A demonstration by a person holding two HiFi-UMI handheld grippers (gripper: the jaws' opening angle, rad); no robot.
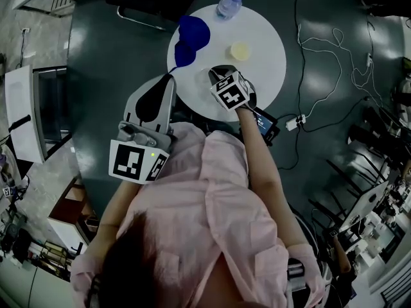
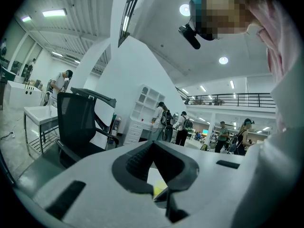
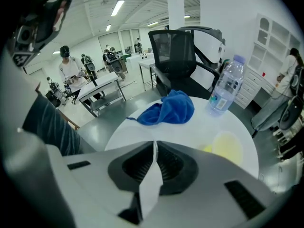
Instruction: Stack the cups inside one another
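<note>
Both jaws pairs together: left gripper [image 2: 153, 147] empty, right gripper [image 3: 155, 146] pinching thin translucent cup [image 3: 149, 184].

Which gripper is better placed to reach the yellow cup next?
Right, probably. The right gripper hangs over the table, tilted down, close to the cup. The left gripper sits back at the table's rim beside the cloth, farther from the cup.

Head view dim, gripper views bright w/ ceiling lights [image 2: 53, 13], heavy fisheye warp, dark edges
</note>
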